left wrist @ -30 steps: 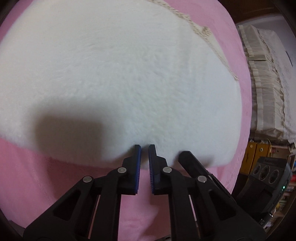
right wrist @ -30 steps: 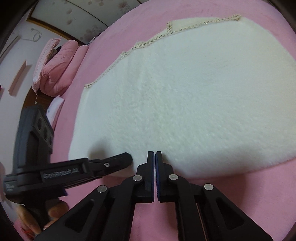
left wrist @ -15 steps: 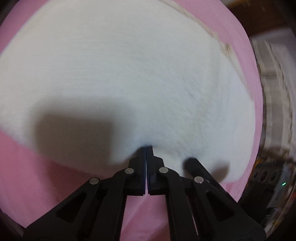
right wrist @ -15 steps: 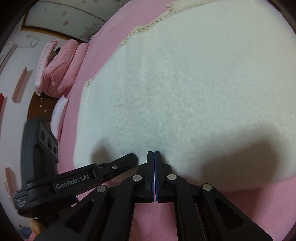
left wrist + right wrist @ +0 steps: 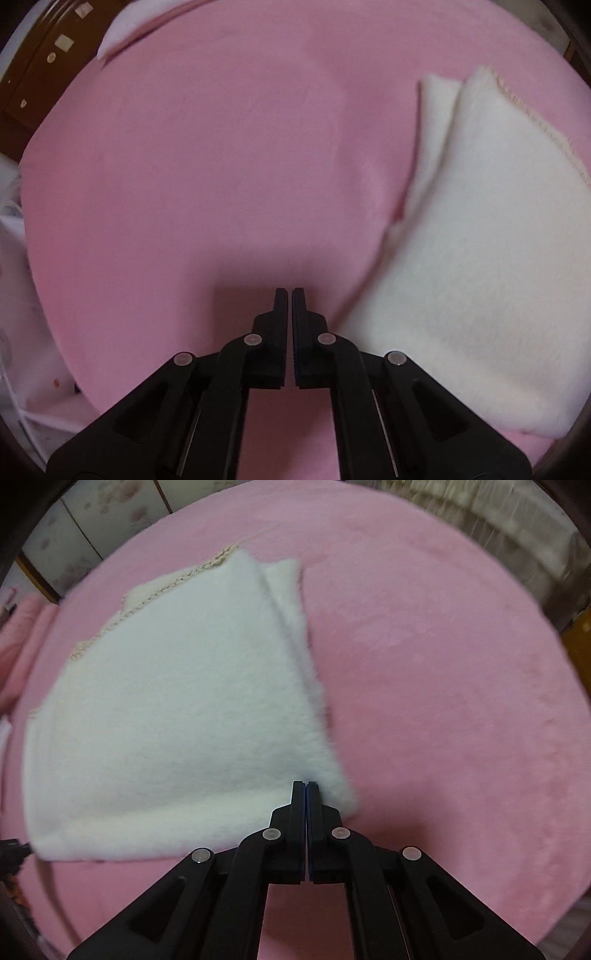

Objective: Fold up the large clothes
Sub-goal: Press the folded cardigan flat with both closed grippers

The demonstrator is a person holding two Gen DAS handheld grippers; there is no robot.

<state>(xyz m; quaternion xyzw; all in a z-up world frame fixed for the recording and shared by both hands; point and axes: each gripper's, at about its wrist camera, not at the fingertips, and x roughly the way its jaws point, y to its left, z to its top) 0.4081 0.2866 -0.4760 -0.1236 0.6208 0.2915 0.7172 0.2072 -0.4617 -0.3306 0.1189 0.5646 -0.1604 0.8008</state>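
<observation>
Two grippers are working over one white garment on one pink bed. The left gripper (image 5: 289,291) is pointing steeply down with its jaws closed to a thin slit, nothing between them; its tips are hanging over bare pink cover (image 5: 207,177), and the dark shadow of the tool is lying on the cover just around them. The garment (image 5: 480,258) is lying to the right of this gripper, near its right finger but apart from the tips. It is showing as a fleecy slab folded over itself, with a second layer peeking out along its left edge and a stitched trim running down its far right edge.

The right gripper (image 5: 306,784) is also pointing down with its jaws pressed together. Its tips are sitting at the near right corner of the garment (image 5: 177,716), and the fleece is meeting them there; whether a pinch of fabric is caught between the pads cannot be told, since the pile is hiding the seam. From this side the garment is spreading away to the left and back, a lower layer sticking out along its right edge and a braided trim lining its far left edge. The cover (image 5: 443,701) is filling the rest of this view.

At the fringes, dark wooden furniture (image 5: 33,70) is showing at the left view's upper left corner, and pale patterned panels (image 5: 103,520) are standing beyond the bed in the right view.
</observation>
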